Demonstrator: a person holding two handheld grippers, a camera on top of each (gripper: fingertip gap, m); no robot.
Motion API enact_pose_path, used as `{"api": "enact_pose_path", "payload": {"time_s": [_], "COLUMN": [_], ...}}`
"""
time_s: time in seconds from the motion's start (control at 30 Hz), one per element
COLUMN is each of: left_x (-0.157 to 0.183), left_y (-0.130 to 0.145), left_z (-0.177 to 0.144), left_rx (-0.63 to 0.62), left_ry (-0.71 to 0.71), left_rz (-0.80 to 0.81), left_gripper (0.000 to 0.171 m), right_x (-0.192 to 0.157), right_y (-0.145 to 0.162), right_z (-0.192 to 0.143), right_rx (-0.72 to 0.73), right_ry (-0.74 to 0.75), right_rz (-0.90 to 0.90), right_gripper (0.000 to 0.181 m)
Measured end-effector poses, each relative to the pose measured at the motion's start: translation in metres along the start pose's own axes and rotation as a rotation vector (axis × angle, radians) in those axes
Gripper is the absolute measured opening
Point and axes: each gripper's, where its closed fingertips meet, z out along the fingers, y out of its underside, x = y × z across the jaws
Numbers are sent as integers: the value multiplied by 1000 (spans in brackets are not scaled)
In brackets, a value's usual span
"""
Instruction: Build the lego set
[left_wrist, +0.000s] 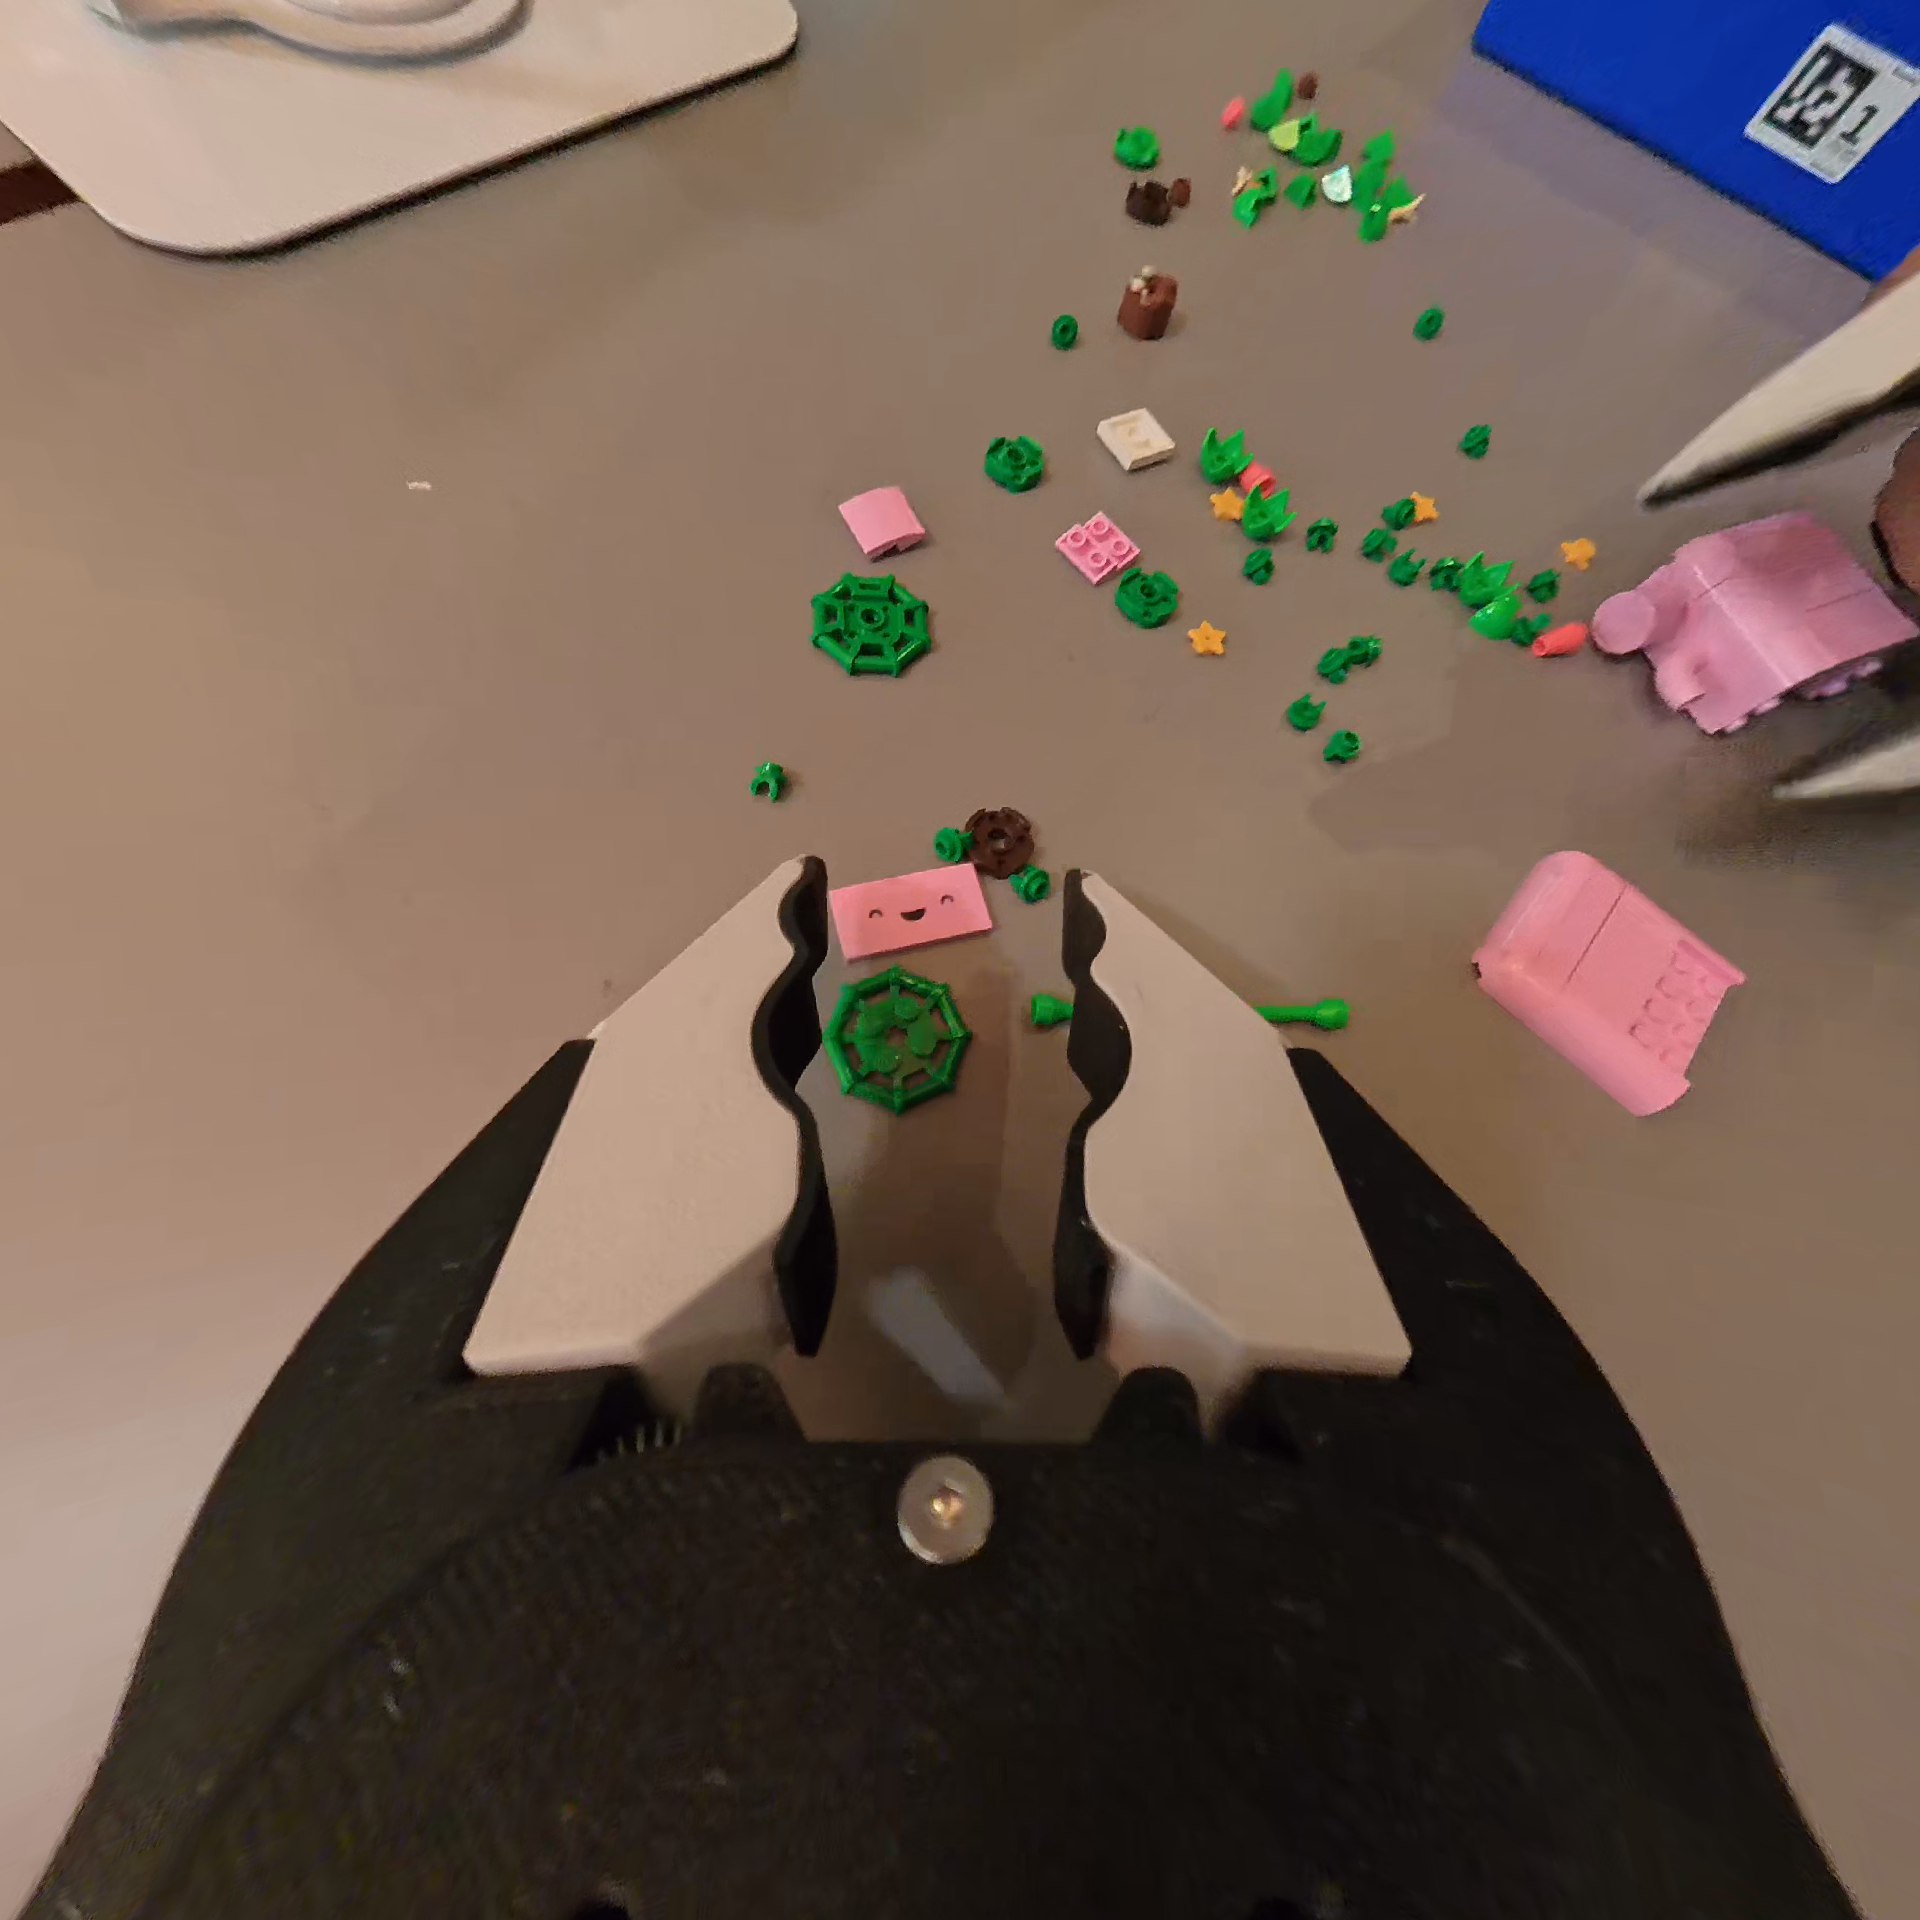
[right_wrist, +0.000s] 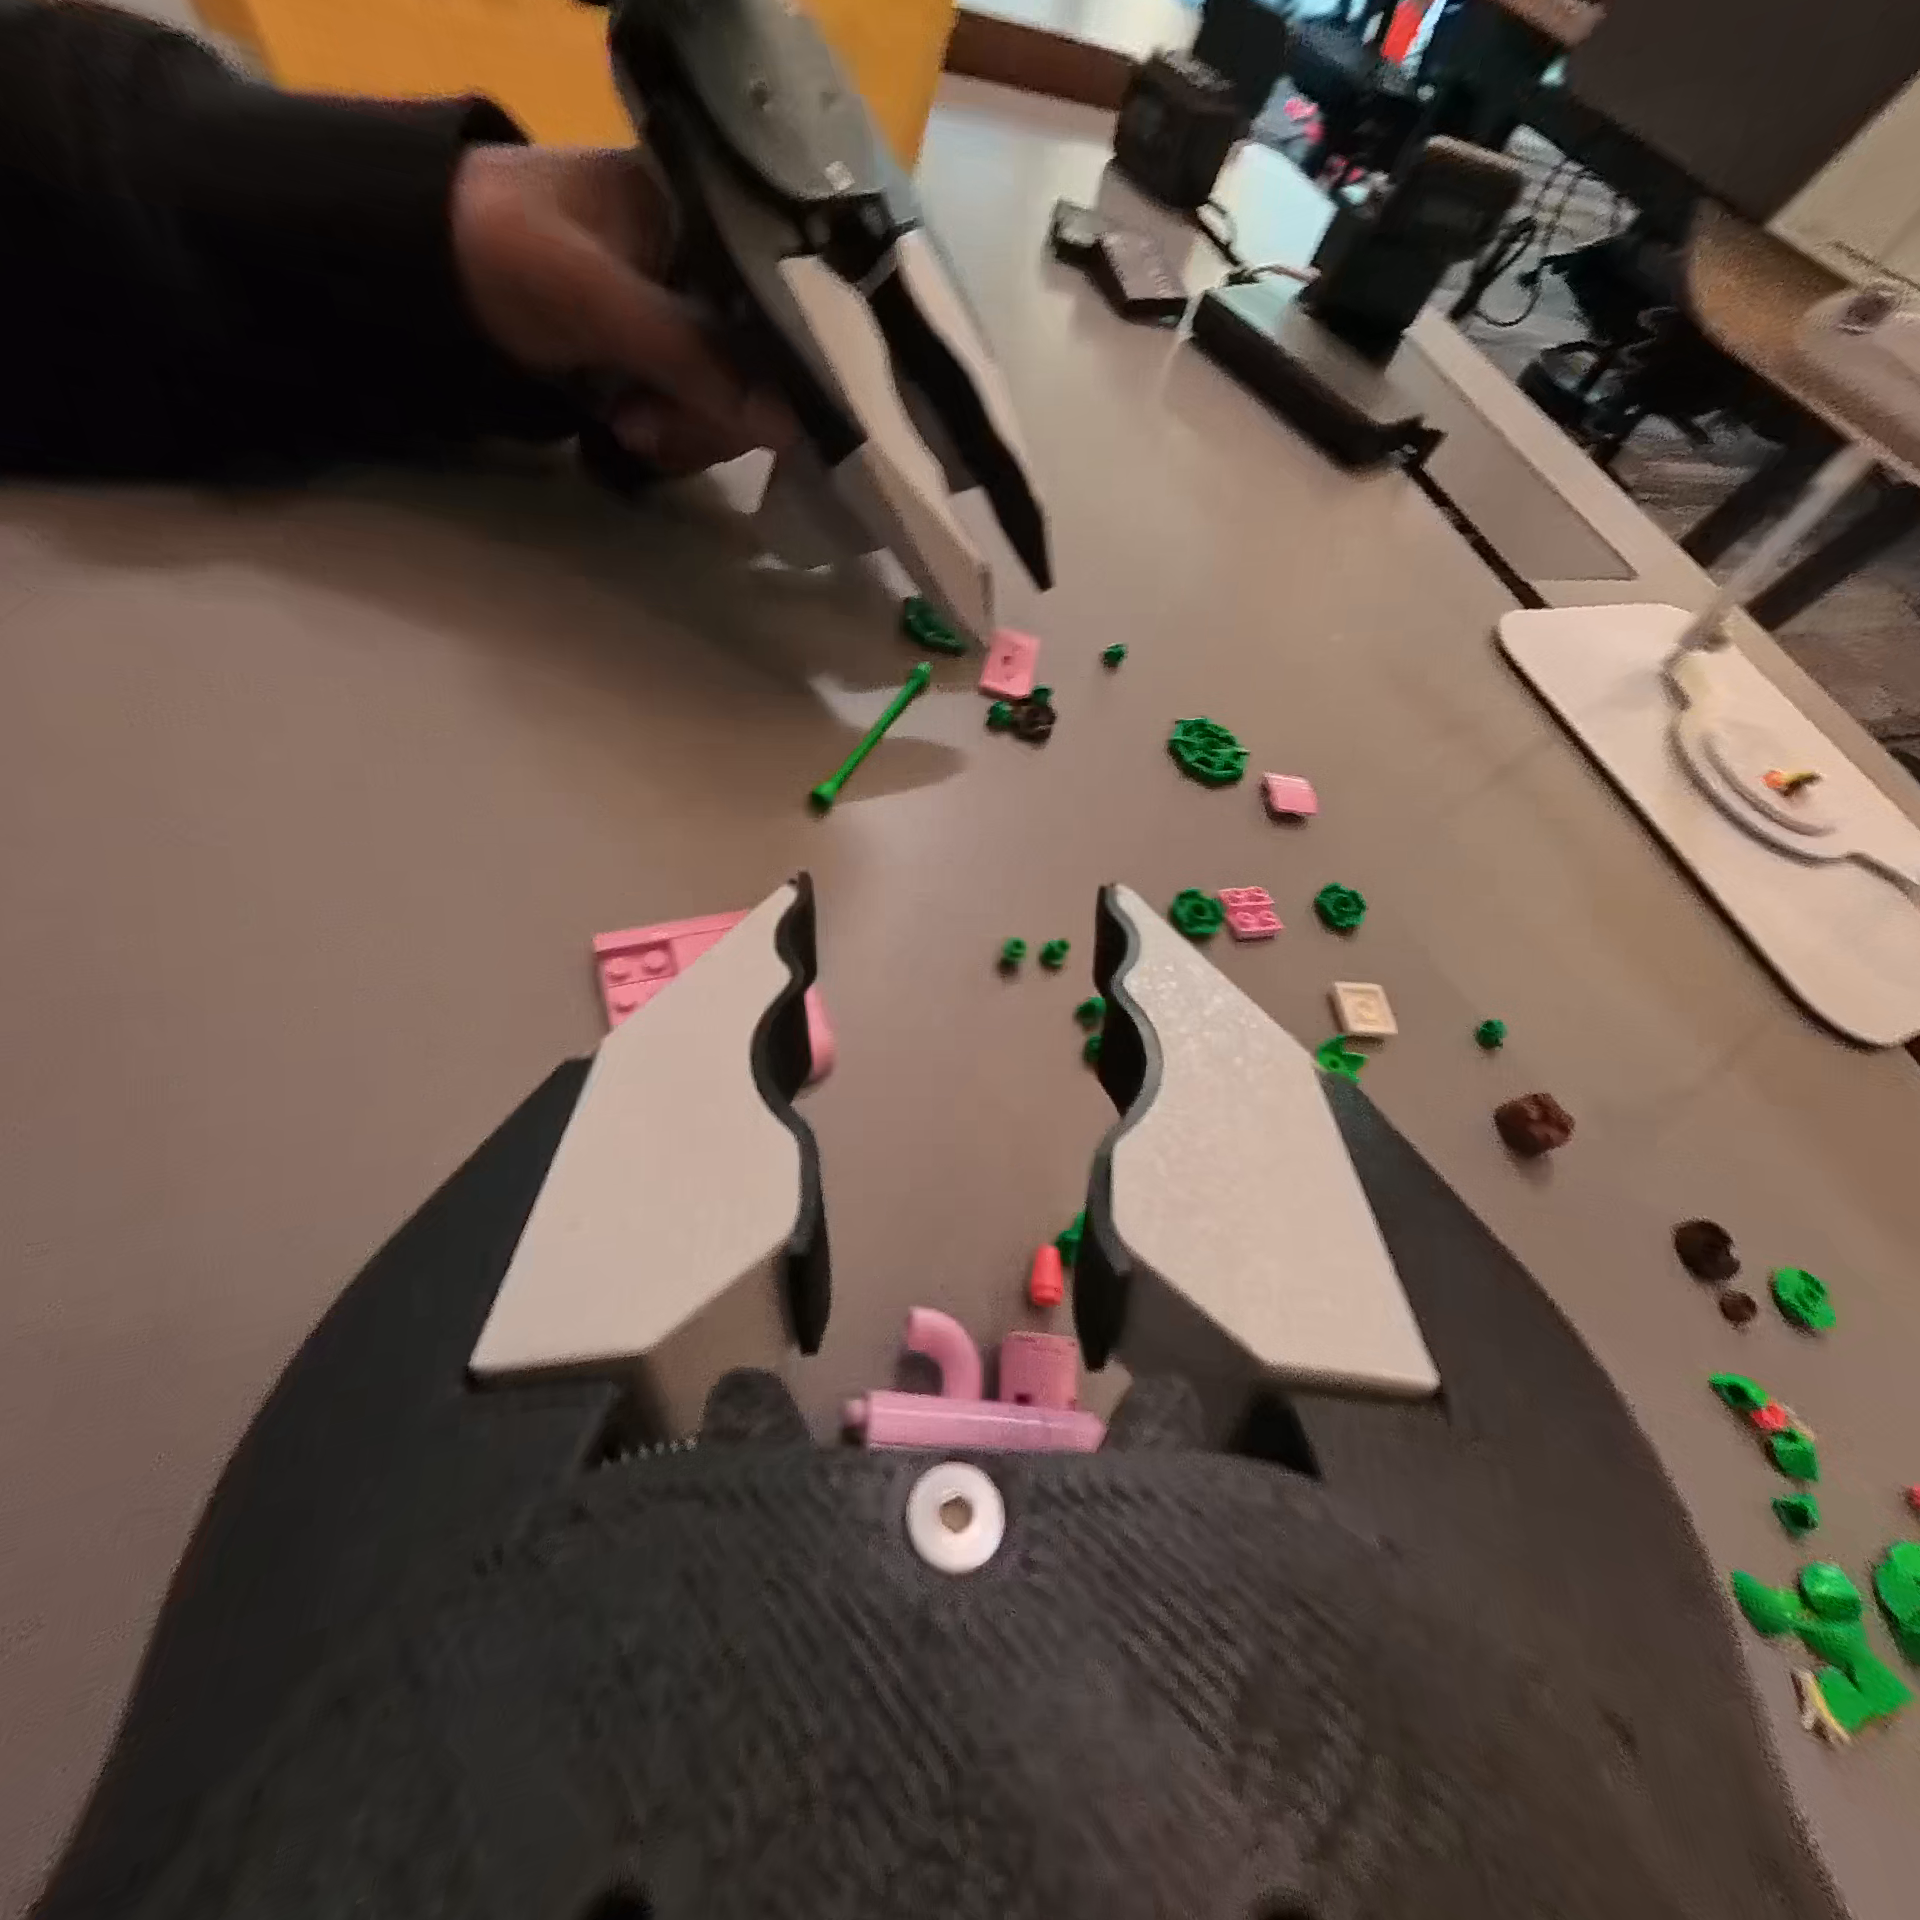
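My left gripper (left_wrist: 945, 883) is open and empty, low over the grey table (left_wrist: 416, 831). A pink face tile (left_wrist: 909, 909) and a green web piece (left_wrist: 899, 1039) lie between its fingers. A green bar (left_wrist: 1299, 1013) lies just right of it, with a pink block (left_wrist: 1605, 977) farther right. My right gripper (right_wrist: 954, 888) is open, with a pink assembly (right_wrist: 977, 1392) on the table between its fingers near their base, not clamped. This assembly (left_wrist: 1766, 613) also shows at the right edge of the left wrist view. The left gripper (right_wrist: 987, 603) also shows in the right wrist view, held by a hand.
Many small green, pink, brown and orange pieces are scattered across the table (left_wrist: 1299, 540), including a second green web (left_wrist: 871, 623) and a white tile (left_wrist: 1135, 438). A white board (right_wrist: 1714, 831) lies at the table edge. A blue box (left_wrist: 1662, 104) stands at the far right. Between my right fingertips and the pink block (left_wrist: 1605, 977) there is roughly 5 cm.
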Motion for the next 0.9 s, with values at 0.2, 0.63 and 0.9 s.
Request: {"api": "enact_pose_path", "payload": {"time_s": [0.2, 0.63, 0.9], "left_x": [-2, -17, 17], "left_y": [-14, -28, -33], "left_z": [-5, -20, -17], "left_rx": [89, 207, 231], "left_ry": [-43, -64, 61], "left_rz": [31, -56, 45], "left_gripper": [45, 45, 47], "right_x": [-55, -73, -68], "right_y": [0, 33, 34], "right_z": [11, 26, 24], "right_rx": [-56, -274, -282], "right_ry": [-124, -178, -148], "right_rz": [-169, 64, 43], "right_gripper": [68, 69, 45]}}
